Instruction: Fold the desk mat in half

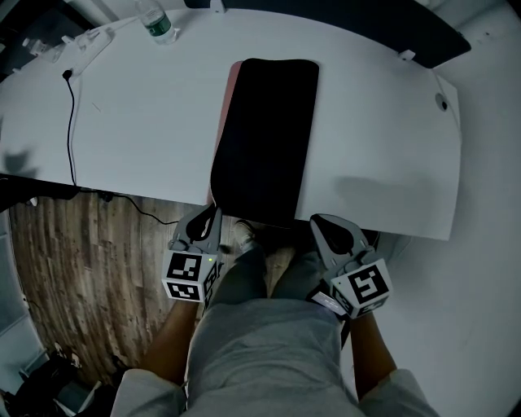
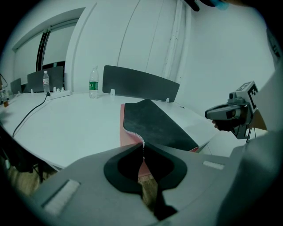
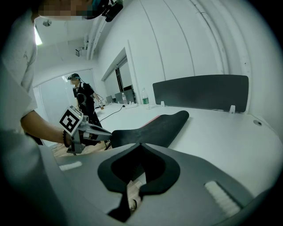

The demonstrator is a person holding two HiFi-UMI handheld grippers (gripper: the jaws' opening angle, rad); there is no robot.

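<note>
The desk mat (image 1: pixel 264 122) lies lengthwise on the white desk (image 1: pixel 130 114), black side up, with a pink layer showing along its left edge. Its near end hangs over the desk's front edge. My left gripper (image 1: pixel 212 213) is at the mat's near left corner; in the left gripper view its jaws (image 2: pixel 142 145) are shut on the stitched edge of the mat (image 2: pixel 154 123). My right gripper (image 1: pixel 317 220) sits just right of the near right corner. Its jaws (image 3: pixel 140 145) look shut, and I see nothing between them; the mat (image 3: pixel 159 126) lies ahead and to the left.
A water bottle (image 1: pixel 156 23), a power strip (image 1: pixel 89 41) and a black cable (image 1: pixel 72 122) sit at the desk's far left. A dark divider panel (image 2: pixel 139 84) stands along the far edge. My legs and wooden floor (image 1: pixel 89 269) are below the front edge. Another person (image 3: pixel 84 99) stands far off.
</note>
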